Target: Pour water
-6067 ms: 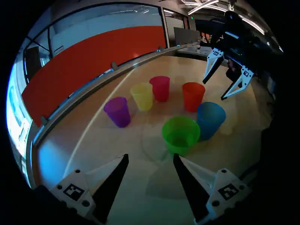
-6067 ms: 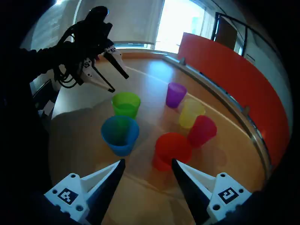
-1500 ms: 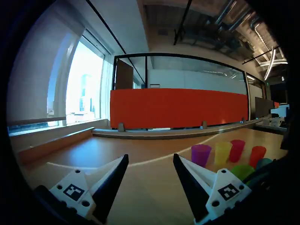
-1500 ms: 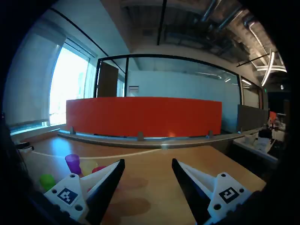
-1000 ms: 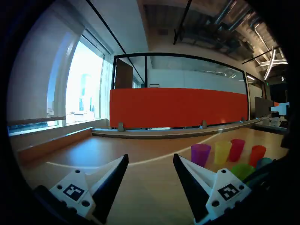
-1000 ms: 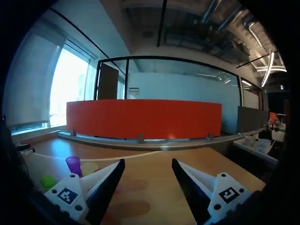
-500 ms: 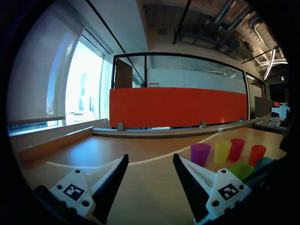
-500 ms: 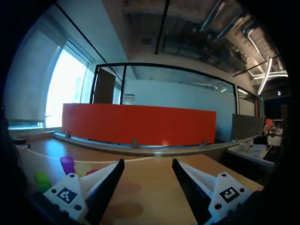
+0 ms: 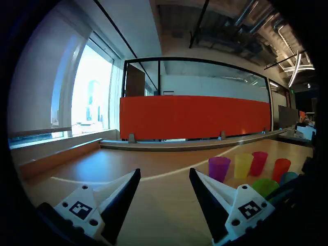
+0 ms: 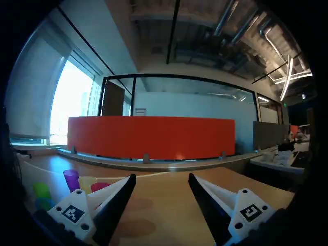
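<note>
Left tongs (image 9: 164, 170) and right tongs (image 10: 161, 175) are held open, empty; cups (image 9: 242, 165) are seen lower right, judged nearer the left.

Glossy wooden table (image 9: 164, 192), translucent plastic cups (image 9: 218, 168)

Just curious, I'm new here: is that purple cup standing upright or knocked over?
Upright. The purple cup stands on its narrow base on the wooden table, open rim on top.
</note>
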### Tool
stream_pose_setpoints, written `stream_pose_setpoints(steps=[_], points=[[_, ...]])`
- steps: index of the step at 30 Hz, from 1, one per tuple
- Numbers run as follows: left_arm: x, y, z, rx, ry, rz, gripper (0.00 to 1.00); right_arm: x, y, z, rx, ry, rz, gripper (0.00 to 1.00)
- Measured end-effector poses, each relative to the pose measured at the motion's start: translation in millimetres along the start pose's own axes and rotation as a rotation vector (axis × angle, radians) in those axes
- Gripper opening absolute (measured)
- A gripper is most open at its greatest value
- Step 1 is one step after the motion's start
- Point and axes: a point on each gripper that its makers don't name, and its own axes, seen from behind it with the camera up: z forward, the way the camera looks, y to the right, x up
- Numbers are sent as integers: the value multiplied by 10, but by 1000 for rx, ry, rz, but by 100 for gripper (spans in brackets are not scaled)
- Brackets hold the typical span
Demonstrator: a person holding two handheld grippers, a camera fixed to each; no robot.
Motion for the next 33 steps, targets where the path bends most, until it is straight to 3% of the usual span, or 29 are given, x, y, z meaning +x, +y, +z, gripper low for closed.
stream_pose_setpoints(steps=[9,33], points=[[0,1,-3,0,0,0,88,-227,95,61,-16,-36,23,99],[-7,1,2,0,0,0,88,-393,75,35,-5,-95,16,99]])
